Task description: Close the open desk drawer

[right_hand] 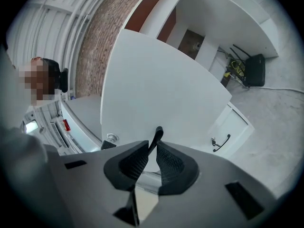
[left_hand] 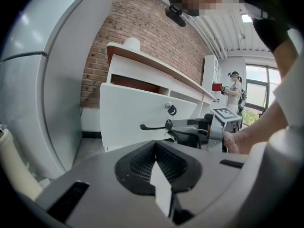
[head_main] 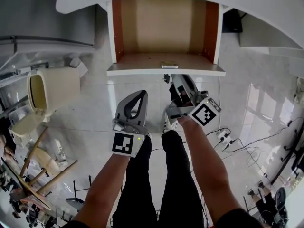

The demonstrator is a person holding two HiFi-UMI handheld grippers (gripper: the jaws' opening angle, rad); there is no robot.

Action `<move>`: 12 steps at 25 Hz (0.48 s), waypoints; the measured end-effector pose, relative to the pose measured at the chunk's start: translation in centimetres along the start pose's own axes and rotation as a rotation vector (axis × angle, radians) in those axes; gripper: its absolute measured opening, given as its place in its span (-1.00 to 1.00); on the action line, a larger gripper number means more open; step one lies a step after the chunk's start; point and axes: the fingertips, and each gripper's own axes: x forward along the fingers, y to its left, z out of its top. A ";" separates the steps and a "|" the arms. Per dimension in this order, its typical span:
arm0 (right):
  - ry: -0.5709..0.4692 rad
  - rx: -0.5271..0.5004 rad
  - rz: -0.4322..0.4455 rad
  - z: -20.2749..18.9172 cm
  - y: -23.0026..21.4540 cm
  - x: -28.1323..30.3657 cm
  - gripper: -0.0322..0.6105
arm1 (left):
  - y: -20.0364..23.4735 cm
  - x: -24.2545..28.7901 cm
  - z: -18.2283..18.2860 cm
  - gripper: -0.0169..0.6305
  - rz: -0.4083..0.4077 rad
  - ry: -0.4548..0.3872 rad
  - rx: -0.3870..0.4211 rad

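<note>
The desk drawer [head_main: 166, 71] stands pulled out, showing its bare wooden inside and a small flat item [head_main: 169, 64] near the front panel. My right gripper [head_main: 169, 80] reaches level to that white front panel [right_hand: 156, 80], and its pads are shut on the black drawer handle [right_hand: 158, 133]. The left gripper view shows the same grip from the side, at the handle [left_hand: 152, 127] below the round lock [left_hand: 170, 109]. My left gripper [head_main: 141, 95] hangs back beside it, apart from the drawer, its jaws shut on nothing [left_hand: 156, 148].
A beige lidded bin [head_main: 47, 89] and wooden furniture [head_main: 33, 170] stand at the left. A power strip with cables [head_main: 223, 137] lies on the floor at the right. Under the desk are a black box [right_hand: 256, 70] and a lower door handle [right_hand: 221, 143]. A person [left_hand: 234, 91] stands far off.
</note>
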 end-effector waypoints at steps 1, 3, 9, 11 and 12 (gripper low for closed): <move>-0.006 0.016 0.000 0.2 0.2 0.1 -0.69 | 0.0 0.0 0.0 -0.92 0.000 0.000 -0.001; -0.012 0.040 -0.006 0.5 0.5 0.2 -0.70 | 0.1 0.2 0.1 -0.92 -0.002 0.002 0.006; -0.041 0.105 -0.013 1.8 1.8 0.5 -0.72 | 0.9 0.5 0.8 -0.92 -0.001 -0.006 0.025; -0.058 0.127 -0.015 2.2 2.1 0.6 -0.73 | 1.0 0.6 1.0 -0.92 -0.001 -0.013 0.031; -0.066 0.143 -0.023 2.3 2.1 0.6 -0.73 | 1.1 0.6 1.1 -0.92 -0.003 -0.014 0.031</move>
